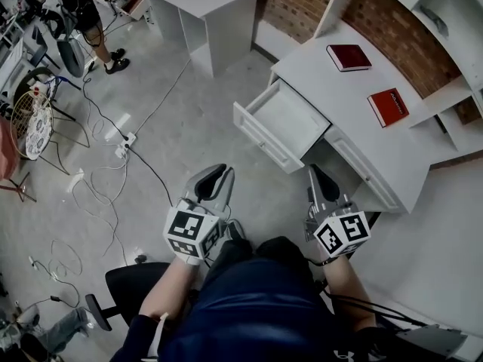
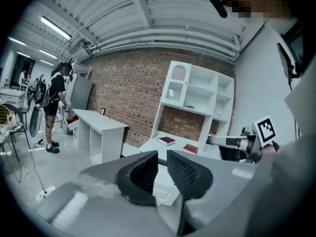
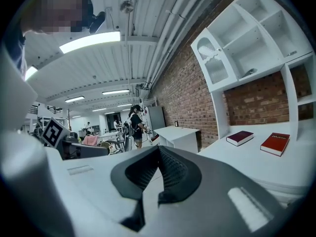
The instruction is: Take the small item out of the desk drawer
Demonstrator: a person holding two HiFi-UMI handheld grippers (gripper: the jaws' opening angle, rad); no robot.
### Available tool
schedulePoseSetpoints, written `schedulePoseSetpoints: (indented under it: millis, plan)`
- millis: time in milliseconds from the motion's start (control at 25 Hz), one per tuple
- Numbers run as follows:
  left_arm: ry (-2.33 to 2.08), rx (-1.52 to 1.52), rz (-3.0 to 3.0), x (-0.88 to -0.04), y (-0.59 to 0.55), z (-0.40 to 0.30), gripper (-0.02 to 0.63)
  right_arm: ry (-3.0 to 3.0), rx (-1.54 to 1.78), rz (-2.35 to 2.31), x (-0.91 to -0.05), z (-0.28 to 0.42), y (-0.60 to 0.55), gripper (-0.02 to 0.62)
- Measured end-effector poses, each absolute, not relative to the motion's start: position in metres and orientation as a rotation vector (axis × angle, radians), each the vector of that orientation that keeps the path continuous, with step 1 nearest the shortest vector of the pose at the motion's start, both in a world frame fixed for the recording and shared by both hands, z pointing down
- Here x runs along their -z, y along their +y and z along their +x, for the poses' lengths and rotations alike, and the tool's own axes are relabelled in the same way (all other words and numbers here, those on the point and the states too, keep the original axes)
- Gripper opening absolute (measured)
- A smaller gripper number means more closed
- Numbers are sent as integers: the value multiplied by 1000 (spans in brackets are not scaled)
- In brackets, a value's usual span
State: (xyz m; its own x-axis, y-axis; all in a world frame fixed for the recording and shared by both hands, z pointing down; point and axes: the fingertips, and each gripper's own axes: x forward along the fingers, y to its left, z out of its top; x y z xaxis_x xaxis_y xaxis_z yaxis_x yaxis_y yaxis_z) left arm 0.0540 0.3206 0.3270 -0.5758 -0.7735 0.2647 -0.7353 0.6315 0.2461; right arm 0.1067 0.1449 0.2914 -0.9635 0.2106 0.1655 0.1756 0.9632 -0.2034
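- Hovering near the open drawer (image 1: 290,119) — left hand-held gripper (image 1: 213,178) and right hand-held gripper (image 1: 320,179), both closed, empty.
- Red book (image 1: 389,106) on the bench (image 1: 317,78) — print unreadable.

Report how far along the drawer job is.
Done: the drawer stands open. In hand: nothing; the left hand-held gripper and the right hand-held gripper are shut, empty, short of the desk. Left: no small item shows in the drawer; find it, lift it out.

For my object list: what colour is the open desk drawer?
The drawer is white; the head view shows it best.
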Motion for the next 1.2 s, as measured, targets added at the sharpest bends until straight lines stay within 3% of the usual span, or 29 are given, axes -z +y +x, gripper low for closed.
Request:
schedulePoseSetpoints:
  millis: [440,1200]
  plan:
    - [-2468,116,1239,-343,299,14,61,-2885,-361,-243,-320,69,126,3]
    - [-2465,-20,1209,-343,223,-115,61,-2866,-479,-345,-336,-80,63,3]
